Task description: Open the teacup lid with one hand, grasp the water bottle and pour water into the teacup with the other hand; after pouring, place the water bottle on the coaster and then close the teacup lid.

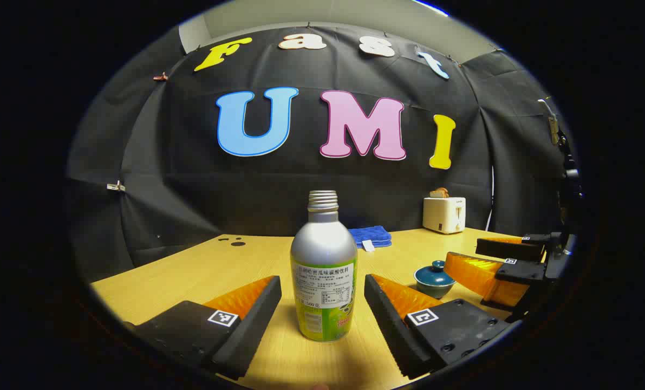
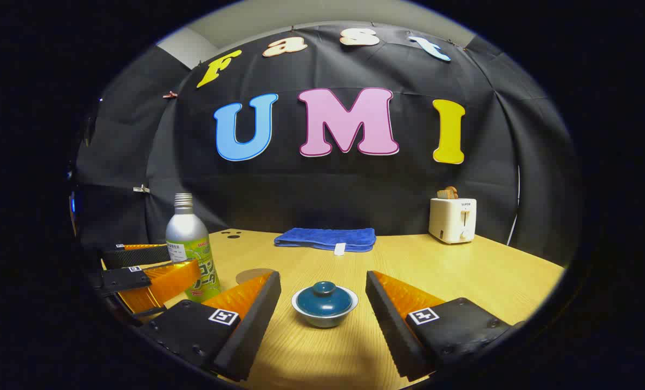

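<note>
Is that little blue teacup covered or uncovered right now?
Covered: the teacup lid sits level on the teacup, its knob pointing up, with the right gripper open around it, not touching.

Both cameras sat low over the table (image 1: 192, 271), facing its far edge and the booth wall. The left gripper view looked close along its fingers at the bottle (image 1: 324, 271), the cup (image 1: 434, 279) off to its right. The right gripper view looked close at the cup (image 2: 324, 303), the bottle (image 2: 189, 249) leftward. Both shared the towel (image 1: 371, 236) and toaster (image 1: 444, 214) by the far edge.
</note>
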Tool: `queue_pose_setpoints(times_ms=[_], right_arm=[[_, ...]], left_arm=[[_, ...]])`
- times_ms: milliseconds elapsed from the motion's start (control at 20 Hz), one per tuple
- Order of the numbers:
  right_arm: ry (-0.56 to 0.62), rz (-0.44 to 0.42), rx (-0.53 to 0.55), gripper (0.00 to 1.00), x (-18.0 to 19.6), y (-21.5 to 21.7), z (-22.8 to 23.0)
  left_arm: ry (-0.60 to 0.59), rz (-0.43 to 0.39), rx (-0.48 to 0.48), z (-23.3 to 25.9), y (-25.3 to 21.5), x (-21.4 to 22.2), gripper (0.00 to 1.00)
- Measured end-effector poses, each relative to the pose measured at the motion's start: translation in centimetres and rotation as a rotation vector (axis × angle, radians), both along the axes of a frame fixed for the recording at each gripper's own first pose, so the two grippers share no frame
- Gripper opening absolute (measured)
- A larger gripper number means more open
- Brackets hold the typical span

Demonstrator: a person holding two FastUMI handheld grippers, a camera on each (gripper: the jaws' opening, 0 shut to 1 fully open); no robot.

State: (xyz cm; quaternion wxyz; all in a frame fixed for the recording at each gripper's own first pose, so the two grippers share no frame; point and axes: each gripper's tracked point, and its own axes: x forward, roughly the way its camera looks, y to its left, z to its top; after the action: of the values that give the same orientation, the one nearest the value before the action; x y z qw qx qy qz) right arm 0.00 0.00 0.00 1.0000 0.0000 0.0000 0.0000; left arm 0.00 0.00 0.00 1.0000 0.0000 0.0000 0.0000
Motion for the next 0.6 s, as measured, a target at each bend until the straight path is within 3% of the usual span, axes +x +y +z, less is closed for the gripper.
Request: queue_pose_setpoints(times_ms=[600], right_arm=[[0.0,0.01,0.001,0.98,0.26,0.25,-0.09]], left_arm=[[0.0,0.0,0.001,0.0,0.05,0.11,0.98]])
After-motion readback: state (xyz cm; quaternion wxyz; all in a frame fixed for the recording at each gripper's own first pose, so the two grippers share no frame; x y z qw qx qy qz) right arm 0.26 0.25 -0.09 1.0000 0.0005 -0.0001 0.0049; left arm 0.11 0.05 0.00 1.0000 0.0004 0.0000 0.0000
